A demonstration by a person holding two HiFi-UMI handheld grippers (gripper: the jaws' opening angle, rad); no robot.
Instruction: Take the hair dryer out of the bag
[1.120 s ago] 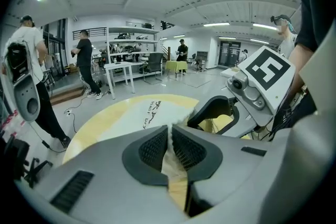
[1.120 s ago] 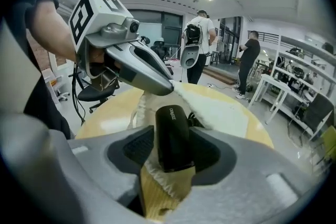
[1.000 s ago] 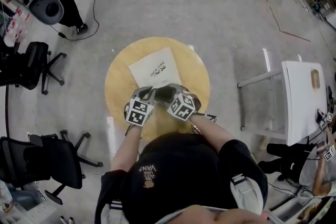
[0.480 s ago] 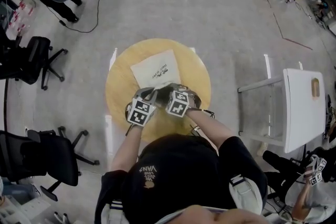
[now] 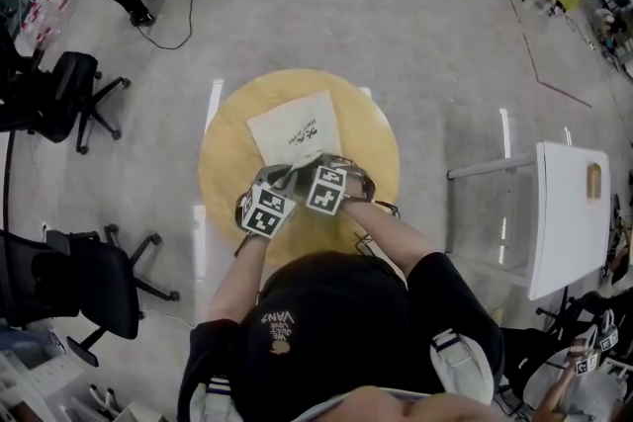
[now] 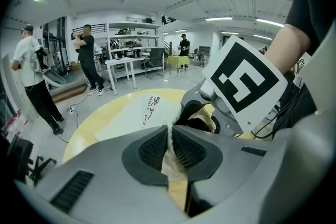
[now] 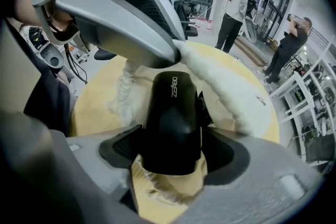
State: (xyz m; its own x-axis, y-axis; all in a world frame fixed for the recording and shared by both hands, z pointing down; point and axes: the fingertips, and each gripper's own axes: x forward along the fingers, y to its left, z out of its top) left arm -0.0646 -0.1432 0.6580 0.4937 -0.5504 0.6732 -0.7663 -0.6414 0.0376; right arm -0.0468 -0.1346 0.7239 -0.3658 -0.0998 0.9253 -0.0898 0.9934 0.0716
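Hair dryer (image 7: 173, 123), black, "ZEBO" lettering, in bag (image 7: 236, 93)

The right gripper's (image 7: 176, 150) fingers (image 7: 119, 150), just opened wider, straddle the black hair dryer (image 7: 172, 113) amid the white bag (image 7: 231, 86).

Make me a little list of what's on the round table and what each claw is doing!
table: round, wooden
bag: white, lying on the table
hair dryer: black, sticking from the bag's mouth
left claw: shut on the bag's edge
right claw: open, jaws just been opening, hair dryer between them
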